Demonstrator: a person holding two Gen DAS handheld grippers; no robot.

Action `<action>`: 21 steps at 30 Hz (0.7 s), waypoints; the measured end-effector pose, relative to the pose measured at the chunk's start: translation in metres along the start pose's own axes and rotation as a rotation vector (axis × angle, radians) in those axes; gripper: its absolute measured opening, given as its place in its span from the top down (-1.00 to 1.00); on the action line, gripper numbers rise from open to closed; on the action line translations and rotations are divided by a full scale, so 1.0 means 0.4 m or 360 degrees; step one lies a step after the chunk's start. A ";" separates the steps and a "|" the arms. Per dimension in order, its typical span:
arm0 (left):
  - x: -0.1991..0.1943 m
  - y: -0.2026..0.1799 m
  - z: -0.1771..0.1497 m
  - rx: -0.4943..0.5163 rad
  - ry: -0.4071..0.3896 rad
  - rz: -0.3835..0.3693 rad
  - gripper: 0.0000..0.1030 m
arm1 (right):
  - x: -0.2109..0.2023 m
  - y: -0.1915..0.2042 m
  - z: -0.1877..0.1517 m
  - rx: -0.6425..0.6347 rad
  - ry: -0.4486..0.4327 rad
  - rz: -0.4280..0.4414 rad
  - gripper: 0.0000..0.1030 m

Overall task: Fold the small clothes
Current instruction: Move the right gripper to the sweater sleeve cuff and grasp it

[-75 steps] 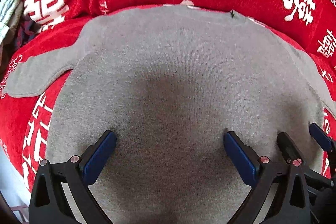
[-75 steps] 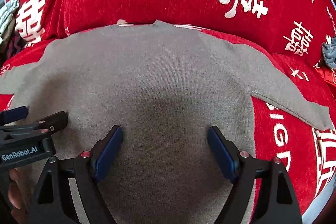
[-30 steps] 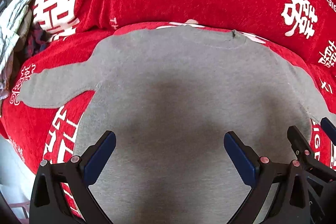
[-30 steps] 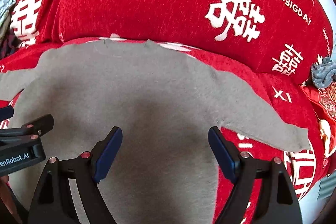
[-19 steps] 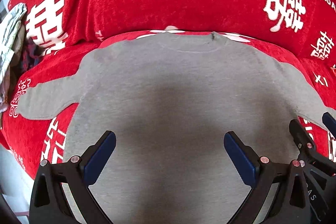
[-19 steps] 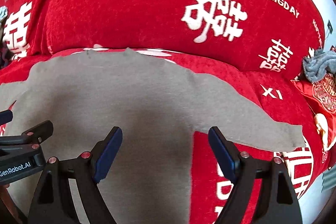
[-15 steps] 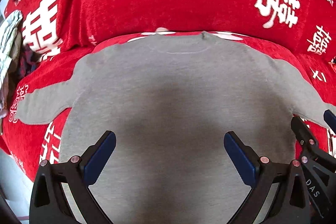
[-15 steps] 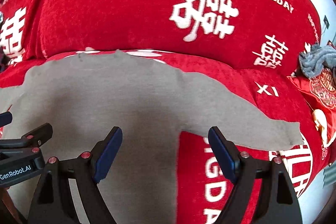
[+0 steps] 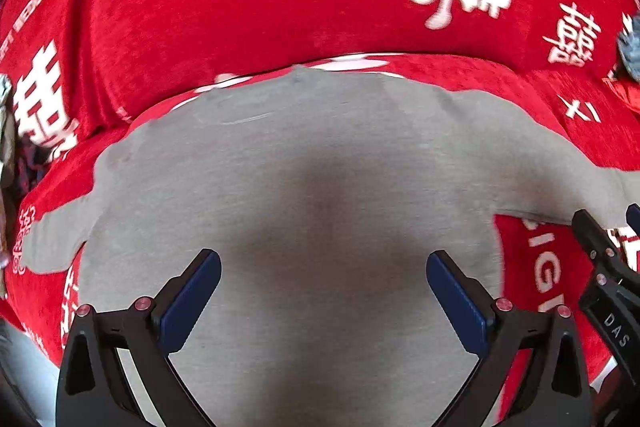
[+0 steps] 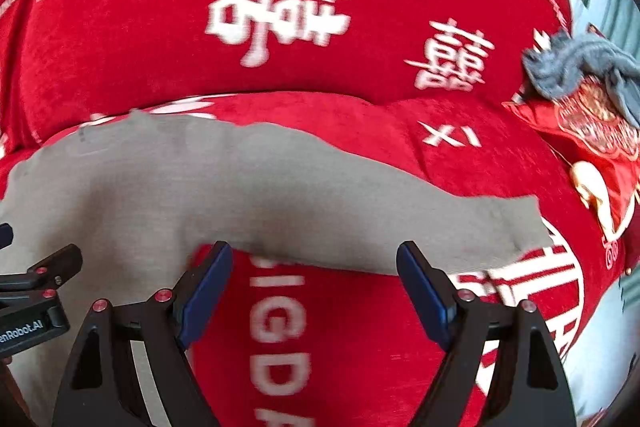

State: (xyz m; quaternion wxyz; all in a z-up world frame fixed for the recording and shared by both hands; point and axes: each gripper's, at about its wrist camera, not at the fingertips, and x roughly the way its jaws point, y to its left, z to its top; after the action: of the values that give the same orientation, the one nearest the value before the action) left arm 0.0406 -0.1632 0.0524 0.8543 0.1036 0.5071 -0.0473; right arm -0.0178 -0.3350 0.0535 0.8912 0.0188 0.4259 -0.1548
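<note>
I'm seeing the grey sweater (image 9: 320, 187) lying flat on the red cover (image 9: 240, 7), sleeves out. Left tool (image 9: 323, 291) is hovering wide over its body; right tool (image 10: 314, 291) is hovering wide by the right sleeve (image 10: 400, 223).

Left black claw with blue pads (image 9: 323, 281) spread wide, empty; right black blue-padded claw (image 10: 315, 277) likewise agape, side by side.

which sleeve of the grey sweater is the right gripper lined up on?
The sleeve stretched out to the right, cuff toward the grey rag. It lies just ahead of the open right gripper. The other sleeve lies far left, beyond the left gripper.
</note>
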 end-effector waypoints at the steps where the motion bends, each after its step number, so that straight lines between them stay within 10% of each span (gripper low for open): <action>1: 0.002 -0.022 0.003 0.0022 0.0000 -0.0004 -1.00 | 0.006 -0.024 -0.002 0.0016 0.0002 -0.0019 -0.67; 21: 0.060 -0.247 0.047 0.0204 0.0026 -0.0041 -1.00 | 0.220 -0.563 -0.049 0.0646 0.0131 -0.0195 -0.58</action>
State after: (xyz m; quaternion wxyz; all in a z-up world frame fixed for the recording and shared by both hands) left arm 0.0498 -0.2632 0.0274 0.8410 0.1520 0.5114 -0.0900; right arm -0.0467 -0.5689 -0.0042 0.8399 0.1783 0.4224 -0.2904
